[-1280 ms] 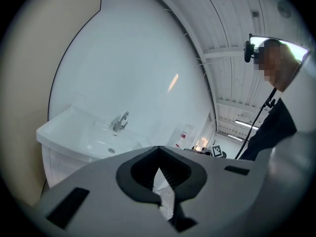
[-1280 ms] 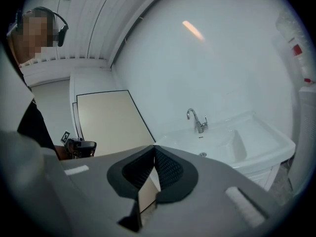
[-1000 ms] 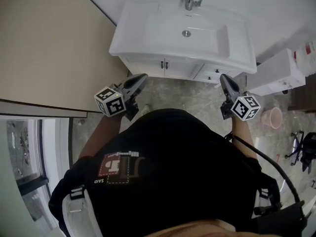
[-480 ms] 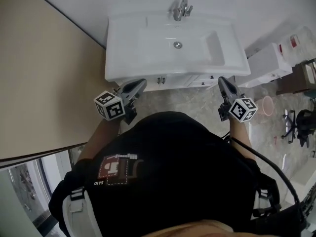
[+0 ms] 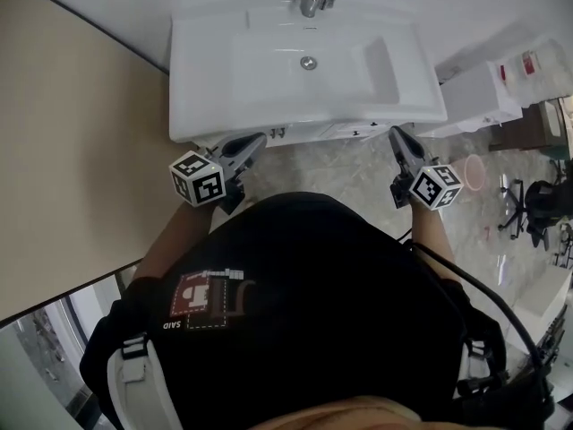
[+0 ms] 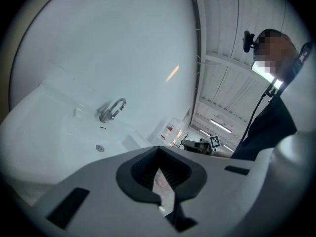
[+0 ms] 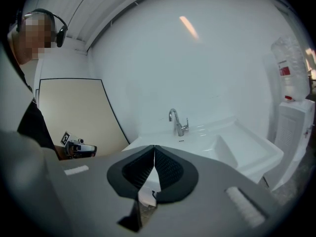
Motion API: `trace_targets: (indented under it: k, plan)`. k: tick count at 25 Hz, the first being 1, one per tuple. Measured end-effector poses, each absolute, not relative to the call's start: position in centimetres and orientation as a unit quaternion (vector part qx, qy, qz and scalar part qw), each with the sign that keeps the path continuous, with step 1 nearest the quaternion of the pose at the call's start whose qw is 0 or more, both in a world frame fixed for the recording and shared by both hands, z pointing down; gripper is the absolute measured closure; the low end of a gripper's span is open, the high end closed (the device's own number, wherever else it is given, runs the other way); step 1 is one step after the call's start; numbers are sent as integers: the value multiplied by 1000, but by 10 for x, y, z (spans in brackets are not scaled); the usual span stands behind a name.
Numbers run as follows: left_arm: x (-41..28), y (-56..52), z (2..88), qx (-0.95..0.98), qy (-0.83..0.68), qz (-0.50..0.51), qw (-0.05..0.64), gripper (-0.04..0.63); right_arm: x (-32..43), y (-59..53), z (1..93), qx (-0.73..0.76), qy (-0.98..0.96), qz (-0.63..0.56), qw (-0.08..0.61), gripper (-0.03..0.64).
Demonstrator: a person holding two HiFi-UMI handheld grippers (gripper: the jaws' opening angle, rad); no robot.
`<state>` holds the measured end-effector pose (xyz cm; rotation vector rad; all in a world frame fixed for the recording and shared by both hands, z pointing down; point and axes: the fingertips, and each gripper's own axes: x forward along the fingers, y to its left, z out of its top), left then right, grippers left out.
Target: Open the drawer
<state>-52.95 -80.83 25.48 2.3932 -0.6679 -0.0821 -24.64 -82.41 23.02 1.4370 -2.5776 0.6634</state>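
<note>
I held two grippers, left gripper (image 5: 255,140) and right gripper (image 5: 395,133), both closed and empty, below one sink (image 5: 215,79), which had shifted left in the frame.

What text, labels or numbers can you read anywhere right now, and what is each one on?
"SAID": small white print beside the red logo on the person's black shirt, head view.
Red label on the clear bottle at the right: too small to read.
Marker cubes on the claws: square patterns only, no words.
Nothing else readable.
</note>
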Motion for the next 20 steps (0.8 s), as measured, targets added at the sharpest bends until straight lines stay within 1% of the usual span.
trace_targets:
  k: [3, 6, 9, 12, 17, 20]
  plan:
    - [-496, -805, 253, 909, -277, -20, 310, 597, -209, -832, 234, 461, -859, 215, 50, 614]
    - [-454, -798, 254, 897, -318, -17, 306, 597, -168, -837, 243, 431, -876, 208, 59, 613]
    - [-410, -791, 263, 878, -356, -20, 319, 597, -128, -839, 261, 396, -894, 197, 77, 612]
    - [-368, -786, 286, 873, -355, -1, 335, 597, -95, -847, 296, 382, -898, 201, 86, 612]
    - [-338, -781, 314, 878, -322, 41, 351, 597, -73, -859, 347, 406, -882, 219, 97, 612]
    - [-330, -783, 323, 879, -306, 60, 360, 597, -74, -861, 368, 410, -876, 231, 104, 609]
